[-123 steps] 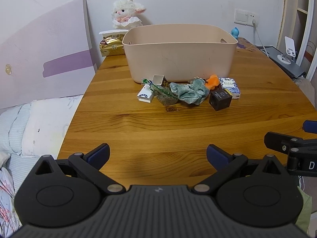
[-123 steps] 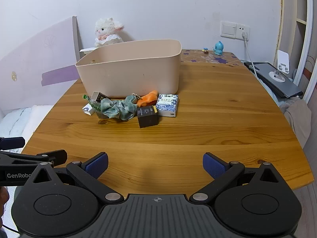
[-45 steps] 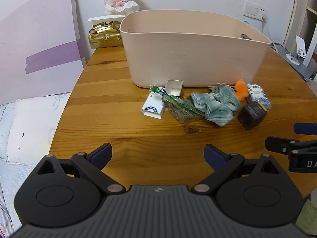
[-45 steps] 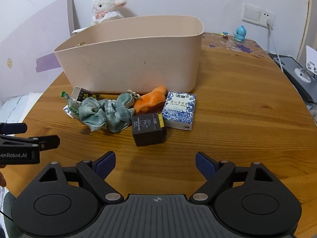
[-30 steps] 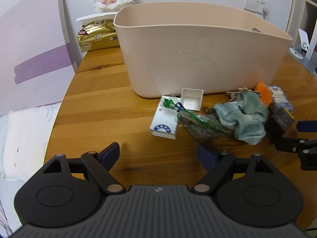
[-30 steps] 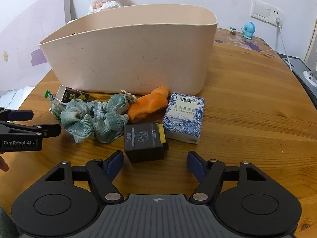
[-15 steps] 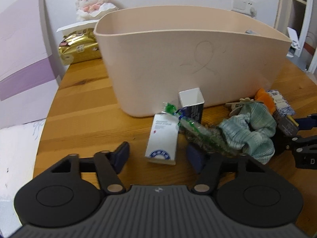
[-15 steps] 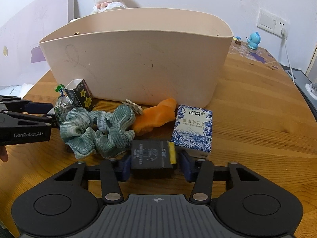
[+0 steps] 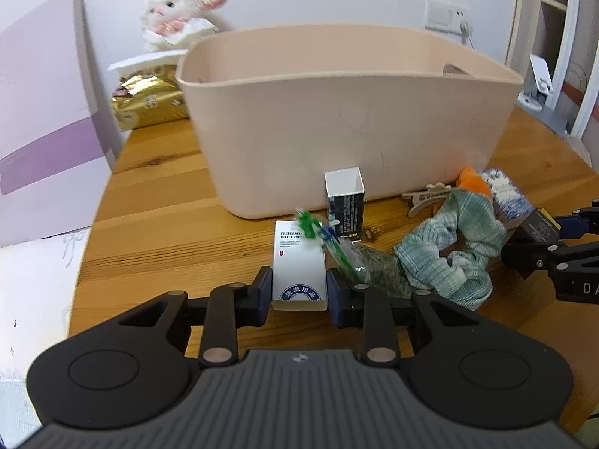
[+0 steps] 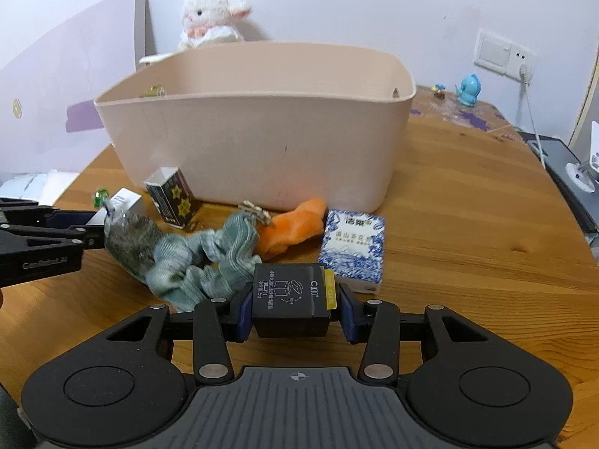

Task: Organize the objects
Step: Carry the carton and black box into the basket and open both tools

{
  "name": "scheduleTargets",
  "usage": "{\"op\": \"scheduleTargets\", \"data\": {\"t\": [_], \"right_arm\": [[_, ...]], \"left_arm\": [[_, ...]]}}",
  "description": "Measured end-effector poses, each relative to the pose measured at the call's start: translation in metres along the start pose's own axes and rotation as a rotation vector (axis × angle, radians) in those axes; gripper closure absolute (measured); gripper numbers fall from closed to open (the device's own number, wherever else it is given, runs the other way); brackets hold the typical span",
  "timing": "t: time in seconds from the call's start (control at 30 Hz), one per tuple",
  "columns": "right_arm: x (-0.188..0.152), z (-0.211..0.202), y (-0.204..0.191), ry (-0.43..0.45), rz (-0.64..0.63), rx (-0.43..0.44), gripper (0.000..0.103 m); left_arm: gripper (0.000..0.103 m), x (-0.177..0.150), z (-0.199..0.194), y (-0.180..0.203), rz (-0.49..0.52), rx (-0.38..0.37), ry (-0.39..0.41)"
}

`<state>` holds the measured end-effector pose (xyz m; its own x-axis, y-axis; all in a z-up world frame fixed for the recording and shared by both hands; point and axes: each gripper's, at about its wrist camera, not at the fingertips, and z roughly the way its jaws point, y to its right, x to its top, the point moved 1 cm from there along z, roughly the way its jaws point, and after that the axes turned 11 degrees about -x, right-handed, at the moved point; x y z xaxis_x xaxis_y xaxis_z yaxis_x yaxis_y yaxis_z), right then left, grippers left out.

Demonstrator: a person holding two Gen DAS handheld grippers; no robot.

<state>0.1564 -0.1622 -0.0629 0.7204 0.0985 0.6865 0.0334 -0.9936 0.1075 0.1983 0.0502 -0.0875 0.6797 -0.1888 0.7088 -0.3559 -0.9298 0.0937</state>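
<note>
On my left, the left tool [image 9: 298,292] is closed on the white box [image 9: 298,262], pads against its two long sides. The box lies flat on the bench [image 9: 157,239], long axis running straight away from me toward the bin [image 9: 337,112], its printed round logo at the near end. The tool sits low and level, just above the wood, pointing at the bin wall. Just right of the box lies a clear bag [image 9: 359,262] with a green tie, then a small dark carton [image 9: 344,202] standing upright and open-topped against the bin, then the green scrunchie [image 9: 449,254].

On my right, the right tool [image 10: 292,308] grips the black box [image 10: 290,299] by its left and right faces, also low and level, facing the bin. The box's yellow strip faces right; I cannot tell whether it still touches the bench. Behind it lie the orange toy [image 10: 292,224] and, just right, the blue-patterned box [image 10: 353,247], flat with its long axis pointing away.
</note>
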Motion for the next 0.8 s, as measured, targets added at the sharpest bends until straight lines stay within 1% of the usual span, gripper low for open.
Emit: {"op": "scheduleTargets", "data": {"t": [0.23,0.37,0.47,0.6,0.67,0.77,0.8], "right_arm": [[0.013,-0.029,0.020,0.090,0.030,-0.005,0.061],[0.031,-0.043,0.034,0.165,0.035,-0.022,0.061],[0.049,-0.050,0.040,0.223,0.033,-0.030,0.061],[0.075,-0.052,0.045,0.280,0.040,-0.015,0.061],[0.089,-0.046,0.044,0.288,0.041,0.003,0.061],[0.112,-0.033,0.047,0.273,0.056,0.052,0.061],[0.118,-0.028,0.047,0.270,0.057,0.056,0.061]], "left_arm": [[0.070,0.004,-0.037,0.006,-0.035,0.036,0.066],[0.070,0.014,-0.056,0.011,-0.029,0.058,0.111],[0.070,0.029,-0.068,0.017,-0.008,0.082,0.154],[0.070,0.056,-0.077,0.026,0.021,0.099,0.213],[0.070,0.071,-0.074,0.029,0.034,0.109,0.228],[0.070,0.091,-0.063,0.031,0.048,0.115,0.232],[0.070,0.099,-0.058,0.032,0.051,0.117,0.234]]}}
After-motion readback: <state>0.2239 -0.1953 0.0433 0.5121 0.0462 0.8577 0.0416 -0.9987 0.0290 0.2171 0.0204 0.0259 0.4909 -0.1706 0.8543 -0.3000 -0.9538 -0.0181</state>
